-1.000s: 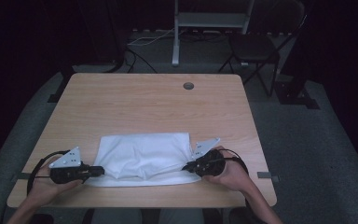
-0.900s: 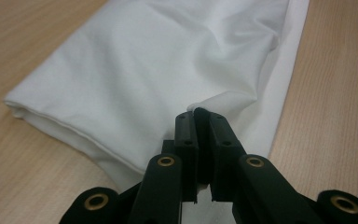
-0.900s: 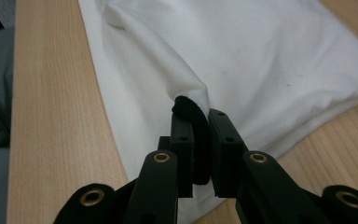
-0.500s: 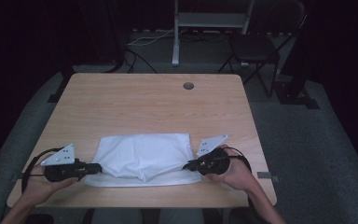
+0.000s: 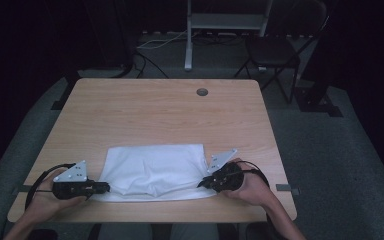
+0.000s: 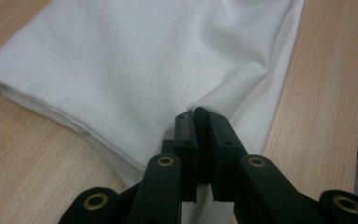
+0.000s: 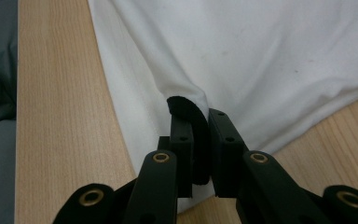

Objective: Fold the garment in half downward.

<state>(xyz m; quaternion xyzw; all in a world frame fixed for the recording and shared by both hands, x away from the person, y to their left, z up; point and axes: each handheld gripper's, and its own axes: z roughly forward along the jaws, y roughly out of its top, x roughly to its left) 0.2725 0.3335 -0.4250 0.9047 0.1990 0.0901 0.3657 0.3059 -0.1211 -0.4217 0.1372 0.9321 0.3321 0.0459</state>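
A white folded cloth (image 5: 152,170) lies on the wooden table (image 5: 160,112) near its front edge. My left gripper (image 5: 106,187) is at the cloth's front left corner, jaws pinched shut on a fold of the white cloth (image 6: 144,70), as the left gripper view shows at my left gripper (image 6: 199,114). At the cloth's front right corner my right gripper (image 5: 201,184) is shut on the cloth too. In the right gripper view the white cloth (image 7: 261,56) bunches up between the pads of my right gripper (image 7: 199,116).
A round grommet hole (image 5: 202,92) sits near the table's far edge. Behind the table stand a dark chair (image 5: 275,52) and a metal stand (image 5: 225,22) on grey carpet. The table's front edge (image 5: 150,215) runs just below both hands.
The left hand has slid outward to the left along the front edge, drawing its corner of the cloth with it. The right hand has barely moved.
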